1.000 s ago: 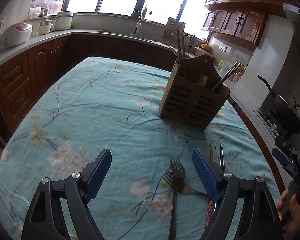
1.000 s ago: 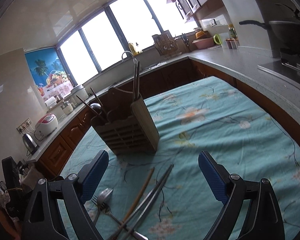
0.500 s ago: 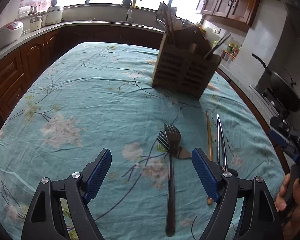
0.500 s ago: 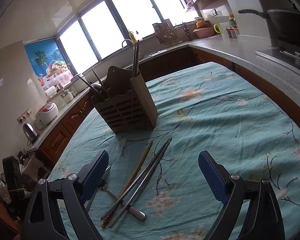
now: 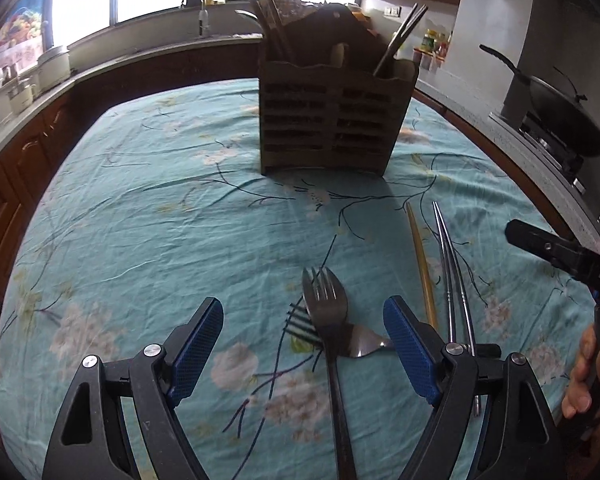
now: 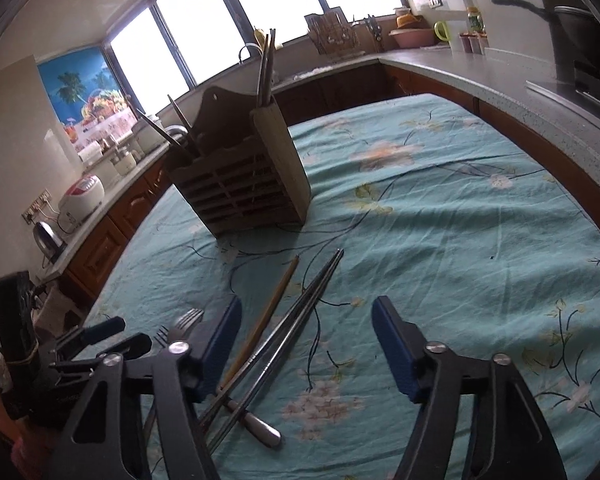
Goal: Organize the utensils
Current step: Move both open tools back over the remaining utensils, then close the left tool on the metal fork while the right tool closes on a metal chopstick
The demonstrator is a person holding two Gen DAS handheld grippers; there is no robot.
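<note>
Each handheld gripper, the left gripper [image 5: 303,338] and right gripper [image 6: 306,338], has matte black, triangular cut-out arms joined by silver screws, ending in blue textured finger pads [image 5: 198,348]. White lettering "DAS" marks one black body. Bare fingers [image 5: 580,376] grip a handle.

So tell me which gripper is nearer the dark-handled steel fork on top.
Left. The left gripper straddles the fork; the right gripper sits over the steel chopsticks beside it.

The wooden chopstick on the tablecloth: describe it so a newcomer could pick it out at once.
Start at the slatted wooden holder standing on the teal flowered tablecloth. In front of it several utensils lie loose; the wooden chopstick lies between the dark fork and the metal chopsticks. It alone is single, matte and yellow-brown; its neighbours are shiny metal.
</note>
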